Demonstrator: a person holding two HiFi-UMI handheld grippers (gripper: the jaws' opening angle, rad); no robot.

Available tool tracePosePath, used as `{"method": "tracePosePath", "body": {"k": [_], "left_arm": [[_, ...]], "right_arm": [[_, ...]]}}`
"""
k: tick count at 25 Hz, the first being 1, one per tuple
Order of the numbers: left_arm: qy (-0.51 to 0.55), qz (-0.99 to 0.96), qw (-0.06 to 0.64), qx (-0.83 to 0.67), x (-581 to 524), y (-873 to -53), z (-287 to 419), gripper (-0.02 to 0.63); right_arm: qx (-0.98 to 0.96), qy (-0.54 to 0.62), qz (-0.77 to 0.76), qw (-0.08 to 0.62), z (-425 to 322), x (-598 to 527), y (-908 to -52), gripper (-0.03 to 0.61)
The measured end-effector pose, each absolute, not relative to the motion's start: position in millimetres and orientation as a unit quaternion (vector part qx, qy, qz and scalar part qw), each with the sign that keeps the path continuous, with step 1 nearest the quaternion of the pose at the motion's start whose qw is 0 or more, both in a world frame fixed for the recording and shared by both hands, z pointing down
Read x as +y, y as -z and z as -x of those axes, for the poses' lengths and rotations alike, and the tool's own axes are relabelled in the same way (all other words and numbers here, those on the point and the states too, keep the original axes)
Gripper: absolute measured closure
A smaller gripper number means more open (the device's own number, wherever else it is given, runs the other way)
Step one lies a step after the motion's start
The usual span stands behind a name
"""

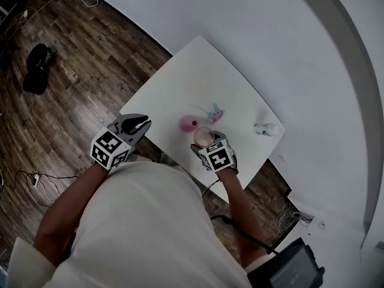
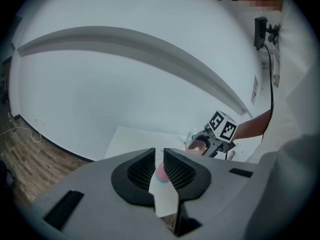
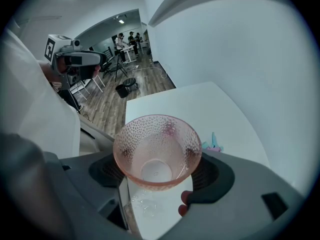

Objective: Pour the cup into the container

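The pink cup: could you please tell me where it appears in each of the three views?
Head view: the pink cup is just below centre, held by the right gripper at the table's near edge.
Left gripper view: small, right of centre, beside the marker cube.
Right gripper view: large, centre, clamped between the jaws.
Shared landmark: the white table.

Left gripper (image 1: pixel 144 125) jaws narrowly apart, empty; right gripper (image 1: pixel 204 139) clamped on cup (image 3: pixel 157 151)
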State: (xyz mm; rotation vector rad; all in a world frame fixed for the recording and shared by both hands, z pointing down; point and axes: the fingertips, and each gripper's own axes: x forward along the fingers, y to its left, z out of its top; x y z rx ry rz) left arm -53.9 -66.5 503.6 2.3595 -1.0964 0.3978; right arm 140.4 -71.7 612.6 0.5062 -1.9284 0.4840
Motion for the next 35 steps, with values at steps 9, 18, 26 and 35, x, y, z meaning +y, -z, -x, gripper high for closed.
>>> {"method": "tracePosePath", "body": {"k": [9, 18, 26, 35], "left_arm": [[-0.15, -0.865, 0.258, -0.402, -71, -505, 69, 0.571], [-0.144, -0.868, 0.254, -0.402, -84, -505, 73, 0.571], [-0.142, -0.868, 0.254, -0.403, -83, -506, 77, 0.571], [-0.139, -0.867, 0.255, -0.404, -84, -507, 82, 0.571]], "right_arm": [[-0.784, -0.22, -0.195, 0.546, -132, -69, -625, 0.201], [-0.759, -0.233, -0.188, 0.578, -135, -76, -630, 0.201], [-0.744, -0.242, -0.186, 0.595, -135, -75, -635, 0.201], [-0.731, -0.247, -0.176, 0.611, -134, -75, -636, 0.201]]}}
